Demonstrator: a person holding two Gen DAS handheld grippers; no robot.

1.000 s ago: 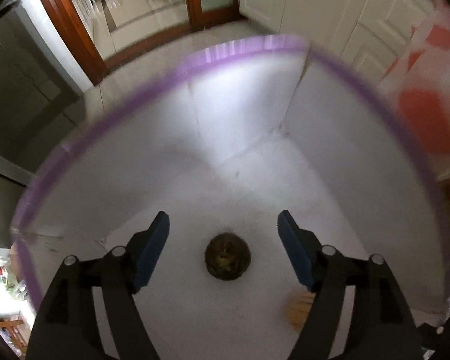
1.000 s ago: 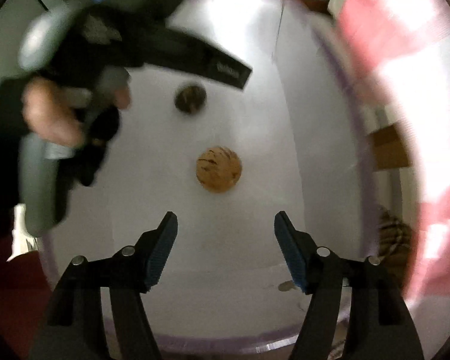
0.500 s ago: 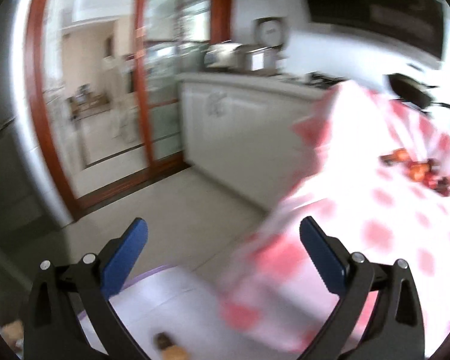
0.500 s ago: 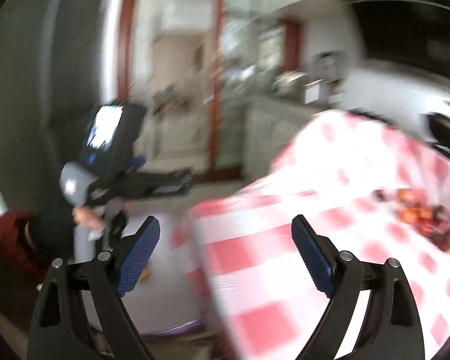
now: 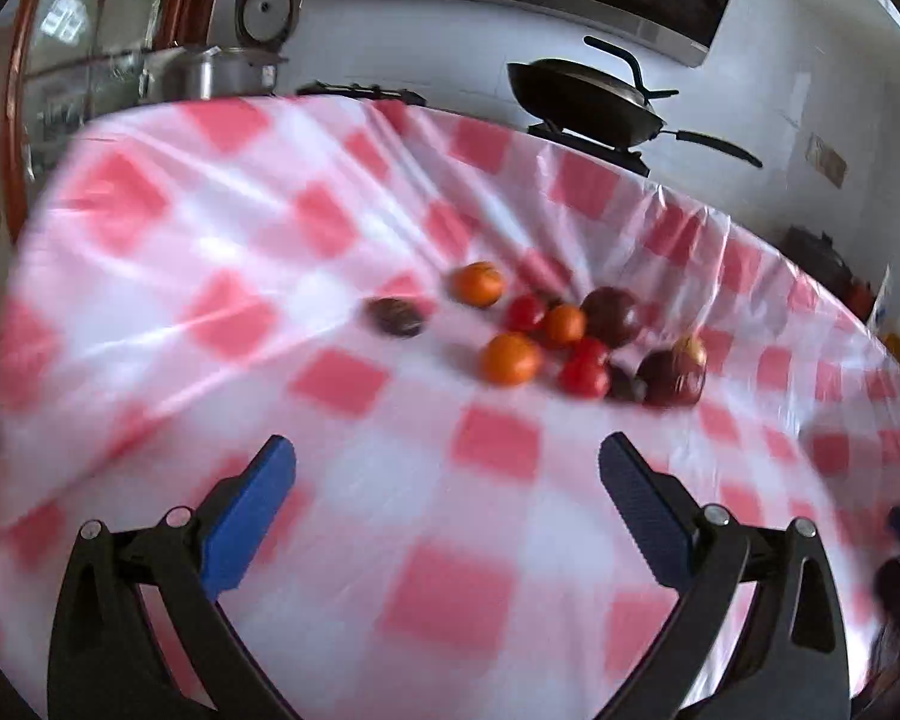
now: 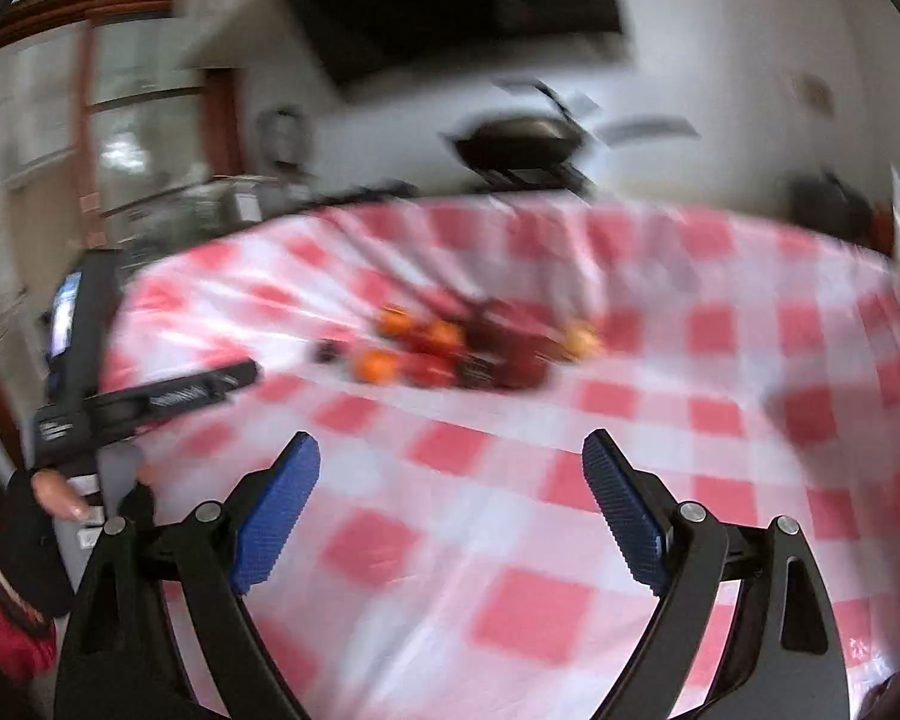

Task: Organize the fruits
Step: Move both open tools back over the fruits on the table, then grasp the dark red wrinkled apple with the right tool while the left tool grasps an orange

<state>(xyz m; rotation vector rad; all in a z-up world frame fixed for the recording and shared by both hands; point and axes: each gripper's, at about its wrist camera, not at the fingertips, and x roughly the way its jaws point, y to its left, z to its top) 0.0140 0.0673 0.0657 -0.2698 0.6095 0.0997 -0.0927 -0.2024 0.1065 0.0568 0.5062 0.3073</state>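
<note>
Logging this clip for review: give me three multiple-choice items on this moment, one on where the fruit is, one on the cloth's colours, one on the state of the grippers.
1. Where does the fruit pile lie?
A. on the tablecloth
B. in the pan
C. between the left gripper's fingers

2. What colours is the tablecloth?
A. blue and white
B. red and white
C. plain green

3. How are the left gripper and the right gripper?
A. both shut on fruit
B. one open, one shut
C. both open and empty

Key: 1 A, the fruit sits on the cloth ahead of the fingers; 2 B, checked red and white; 3 C, each view shows a wide, empty gap.
</note>
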